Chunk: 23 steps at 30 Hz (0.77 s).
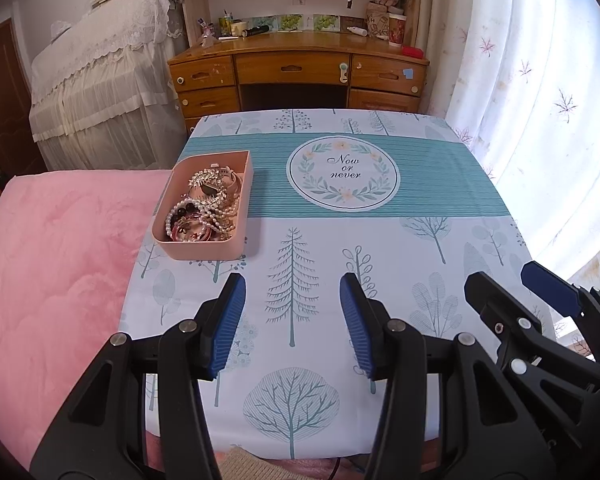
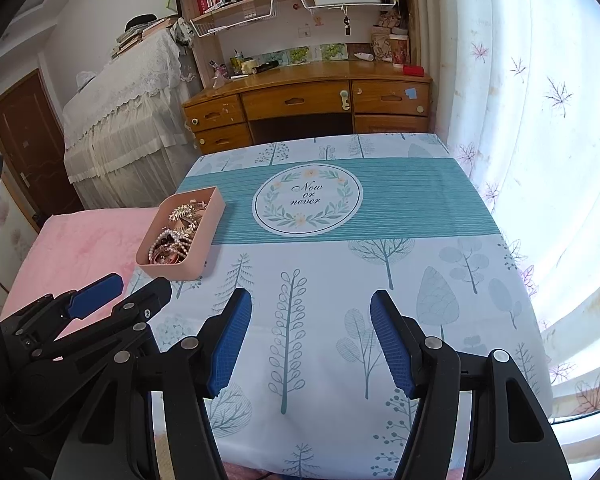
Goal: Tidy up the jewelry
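A pink rectangular tray (image 1: 241,184) stands at the left edge of the table, heaped with jewelry (image 1: 203,204): pearl strands, a sparkly brooch, red bangles. The right wrist view shows the same tray (image 2: 215,210) and jewelry (image 2: 175,236) up on the left. My left gripper (image 1: 291,292) hovers over the near part of the tablecloth, below and right of the tray, open with nothing between its blue pads. My right gripper (image 2: 310,308) is likewise open and empty over the cloth. Each gripper appears in the other's view: the right one (image 1: 512,284) at the right edge, the left one (image 2: 135,286) at the left, near the tray's front.
The table carries a tree-print cloth (image 1: 300,280) with a teal band and a round "Now or never" emblem (image 1: 343,171). A pink blanket (image 1: 51,260) lies left of the table. A wooden desk (image 1: 295,68) stands behind, a curtain (image 1: 540,100) hangs right.
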Tool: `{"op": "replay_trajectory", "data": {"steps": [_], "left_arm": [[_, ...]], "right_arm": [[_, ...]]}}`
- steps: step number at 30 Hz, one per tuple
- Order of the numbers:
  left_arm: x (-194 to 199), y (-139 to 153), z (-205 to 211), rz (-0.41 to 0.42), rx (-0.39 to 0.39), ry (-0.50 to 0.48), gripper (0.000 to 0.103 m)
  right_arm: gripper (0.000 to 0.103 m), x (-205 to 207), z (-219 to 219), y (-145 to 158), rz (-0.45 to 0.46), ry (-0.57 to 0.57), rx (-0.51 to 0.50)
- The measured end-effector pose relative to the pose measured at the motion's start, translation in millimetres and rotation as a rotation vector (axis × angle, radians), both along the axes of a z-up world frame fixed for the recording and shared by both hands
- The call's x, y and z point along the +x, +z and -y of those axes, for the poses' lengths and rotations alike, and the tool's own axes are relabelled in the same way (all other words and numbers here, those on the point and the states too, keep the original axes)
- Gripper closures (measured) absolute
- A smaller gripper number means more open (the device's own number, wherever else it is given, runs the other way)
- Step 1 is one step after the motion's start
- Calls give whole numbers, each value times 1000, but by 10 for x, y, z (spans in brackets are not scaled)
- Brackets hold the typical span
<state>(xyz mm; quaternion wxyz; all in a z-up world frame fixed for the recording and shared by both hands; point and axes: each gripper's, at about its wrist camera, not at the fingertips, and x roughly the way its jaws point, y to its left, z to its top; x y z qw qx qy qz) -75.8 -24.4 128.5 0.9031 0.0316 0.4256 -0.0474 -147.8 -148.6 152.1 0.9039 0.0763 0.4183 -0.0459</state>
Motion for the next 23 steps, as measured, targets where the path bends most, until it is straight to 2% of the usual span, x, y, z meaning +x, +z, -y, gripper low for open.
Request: {"op": "replay_trajectory", "data": {"steps": [23], "left_arm": [[144,-183,-64,-35,-9,16,57]], "right_arm": [[40,106,-9,-194,-36,8,4]]}}
